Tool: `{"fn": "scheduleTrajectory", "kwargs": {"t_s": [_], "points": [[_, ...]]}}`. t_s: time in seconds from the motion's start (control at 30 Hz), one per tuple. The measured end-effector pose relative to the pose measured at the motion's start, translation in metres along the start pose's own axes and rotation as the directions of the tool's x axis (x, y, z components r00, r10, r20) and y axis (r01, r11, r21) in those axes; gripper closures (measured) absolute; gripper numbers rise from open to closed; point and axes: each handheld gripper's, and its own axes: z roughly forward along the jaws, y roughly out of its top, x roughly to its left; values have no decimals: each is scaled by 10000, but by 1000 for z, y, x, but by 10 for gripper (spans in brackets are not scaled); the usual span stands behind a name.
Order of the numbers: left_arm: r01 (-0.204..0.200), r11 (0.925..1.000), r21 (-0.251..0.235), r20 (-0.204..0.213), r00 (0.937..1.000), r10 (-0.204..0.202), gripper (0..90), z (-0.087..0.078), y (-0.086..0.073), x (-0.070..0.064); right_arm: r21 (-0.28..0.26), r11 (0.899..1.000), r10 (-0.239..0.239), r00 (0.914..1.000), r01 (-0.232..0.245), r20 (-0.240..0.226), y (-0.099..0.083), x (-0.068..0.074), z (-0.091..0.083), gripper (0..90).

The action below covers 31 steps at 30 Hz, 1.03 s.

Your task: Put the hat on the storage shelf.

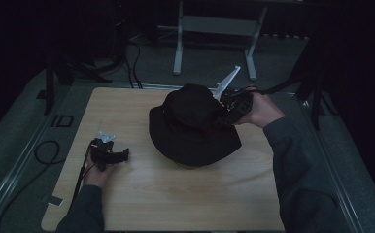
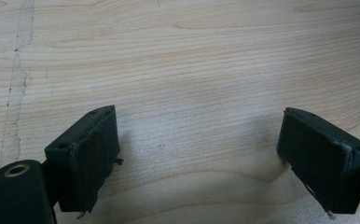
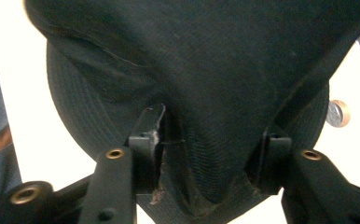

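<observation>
Hat (image 1: 190, 128) crown pinched by right gripper (image 1: 234, 108) from the far right side; left gripper (image 1: 120, 156) spread wide on table (image 1: 176, 204), well left of brim.

Left gripper (image 2: 199, 158) is seen from behind its own two black jaws, which are spread wide apart w/ nothing held between them. Left jaw is angled inward at lower left, w/ a frayed pad edge; a brass-ringed hole is seen on the black arm below it. Right jaw is cut off by the frame's lower right corner. Light wooden tabletop (image 2: 192, 65) is seen beneath, grain running approx. across the frame. A pale, cracked streak is noted along the far left side. Soft shadows are cast beside both jaws.
</observation>
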Motion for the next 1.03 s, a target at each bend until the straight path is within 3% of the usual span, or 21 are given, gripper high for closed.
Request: {"fn": "scheduleTrajectory", "kwargs": {"t_s": [0.1,0.33,0.47,1.03], "points": [[37,10000,-32,0,10000,-37,130,0,0,0,-7,9994,344,9994,-344,71,-3,-3,1,467],[4,10000,-3,-1,10000,-4,130,0,0,0,-485,9976,540,9944,-498,907,-7,-4,-5,277],[4,10000,-3,0,10000,-4,129,0,0,0,-590,9968,610,9905,-540,1236,-9,-4,-7,216],[27,10000,-32,5,10000,-27,130,0,0,0,-1011,9918,949,9790,-775,1804,-21,-5,-25,140]]}}
